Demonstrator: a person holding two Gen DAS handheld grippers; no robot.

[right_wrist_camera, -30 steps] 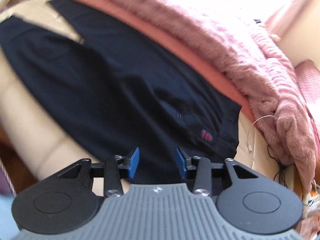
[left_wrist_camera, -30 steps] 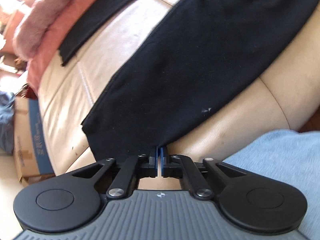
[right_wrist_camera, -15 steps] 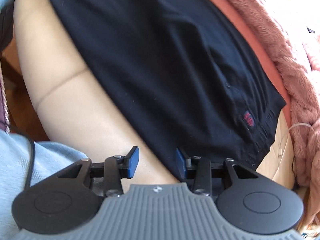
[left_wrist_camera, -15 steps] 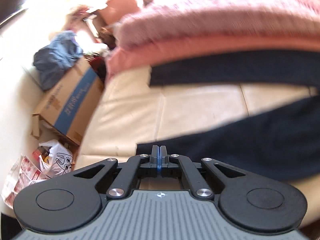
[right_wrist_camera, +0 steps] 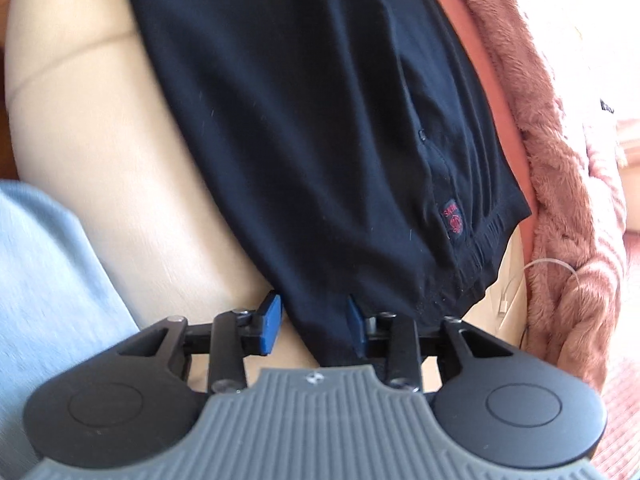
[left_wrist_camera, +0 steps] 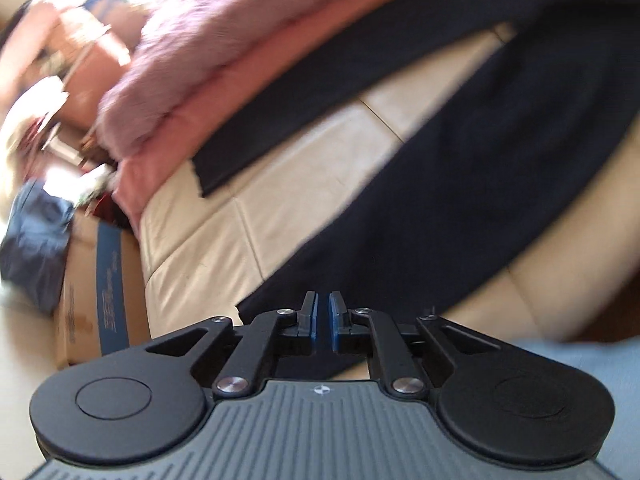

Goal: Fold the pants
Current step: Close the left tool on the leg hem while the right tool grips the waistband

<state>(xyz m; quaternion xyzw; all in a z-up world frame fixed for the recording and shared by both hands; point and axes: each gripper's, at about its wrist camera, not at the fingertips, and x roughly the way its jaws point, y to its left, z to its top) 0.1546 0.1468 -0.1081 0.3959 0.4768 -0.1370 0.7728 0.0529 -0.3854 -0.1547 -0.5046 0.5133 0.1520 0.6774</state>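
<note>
Black pants [left_wrist_camera: 472, 160] lie spread on a cream leather sofa [left_wrist_camera: 280, 200], both legs running toward the pink blanket. My left gripper [left_wrist_camera: 323, 310] is over the cuff end of the near leg; its jaws stand a narrow gap apart, with dark cloth beneath them, and I cannot tell if they pinch it. In the right wrist view the waistband end of the pants [right_wrist_camera: 320, 140], with a small red logo [right_wrist_camera: 452, 218], reaches between the fingers of my right gripper [right_wrist_camera: 314, 316], which is open around the waistband corner.
A fluffy pink blanket [left_wrist_camera: 208, 52] over a salmon layer lies along the sofa back, also in the right wrist view [right_wrist_camera: 568, 168]. A cardboard box [left_wrist_camera: 96, 280] with blue cloth on it stands left. A white cable [right_wrist_camera: 516, 284] lies by the waistband. The person's light blue trouser leg [right_wrist_camera: 52, 280] is near.
The left gripper swung back over the near leg's cuff and its jaws parted slightly. The right gripper moved forward onto the waistband corner, staying open.
</note>
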